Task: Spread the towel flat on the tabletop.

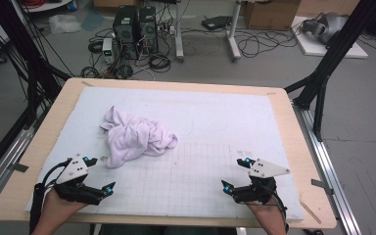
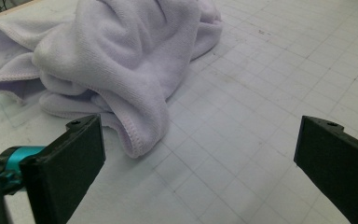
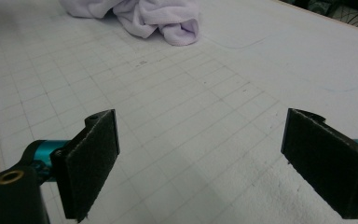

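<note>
Towel (image 1: 136, 137): one, crumpled; two grippers, left (image 1: 101, 175) and right (image 1: 235, 174), both spread.

A mat (image 1: 215, 117) is spread over the tabletop (image 1: 44, 132). A crumpled towel (image 1: 134, 134) is placed on the mat, toward ten o'clock from its middle. The left gripper (image 1: 99, 175) is held at seven o'clock, just before the towel; the right gripper (image 1: 235, 174) is held at five o'clock, well apart from it. Computer towers (image 1: 134, 24) are set on the floor behind, at twelve o'clock
</note>
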A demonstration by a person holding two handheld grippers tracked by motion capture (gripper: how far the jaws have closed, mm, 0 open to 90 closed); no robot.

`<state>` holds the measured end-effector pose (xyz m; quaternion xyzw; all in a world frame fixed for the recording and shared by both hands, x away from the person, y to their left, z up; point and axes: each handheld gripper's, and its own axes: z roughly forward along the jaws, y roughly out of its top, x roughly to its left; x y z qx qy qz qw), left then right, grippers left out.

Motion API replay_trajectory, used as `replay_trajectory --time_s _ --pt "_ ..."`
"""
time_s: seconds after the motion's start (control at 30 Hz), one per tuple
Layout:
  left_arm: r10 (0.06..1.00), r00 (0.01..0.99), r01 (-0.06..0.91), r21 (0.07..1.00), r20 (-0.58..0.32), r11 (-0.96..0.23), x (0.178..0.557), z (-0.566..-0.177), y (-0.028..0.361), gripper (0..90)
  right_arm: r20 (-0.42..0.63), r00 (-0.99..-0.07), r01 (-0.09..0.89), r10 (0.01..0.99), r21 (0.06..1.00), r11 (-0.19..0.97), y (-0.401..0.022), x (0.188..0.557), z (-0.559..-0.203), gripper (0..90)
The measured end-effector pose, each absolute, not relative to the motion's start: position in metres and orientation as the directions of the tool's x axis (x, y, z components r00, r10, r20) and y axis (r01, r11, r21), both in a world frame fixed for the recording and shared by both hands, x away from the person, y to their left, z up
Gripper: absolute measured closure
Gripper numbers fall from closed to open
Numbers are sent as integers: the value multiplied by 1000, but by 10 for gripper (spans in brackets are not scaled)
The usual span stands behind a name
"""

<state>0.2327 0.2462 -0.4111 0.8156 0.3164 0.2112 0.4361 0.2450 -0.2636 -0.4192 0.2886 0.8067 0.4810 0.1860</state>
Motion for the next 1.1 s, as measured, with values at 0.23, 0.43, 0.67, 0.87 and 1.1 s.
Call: replay_trajectory --time_s 0.23,0.43,0.67,0.87,1.1 --pt "698 713 331 845 68 -420 233 -411 247 33 -19 -762 289 647 885 366 -264 245 -419 105" --pt "692 719 326 846 69 -422 233 -410 246 33 -16 -760 291 650 885 362 -265 243 -419 105" --pt "695 716 325 849 68 -417 233 -409 246 33 -16 -763 287 647 888 360 -264 244 -419 105" --pt "694 717 326 847 69 -421 234 -409 245 33 -20 -772 279 636 888 366 -262 246 -418 105" --pt "689 722 322 848 68 -421 239 -406 246 81 -7 -778 286 628 886 364 -259 255 -413 106"
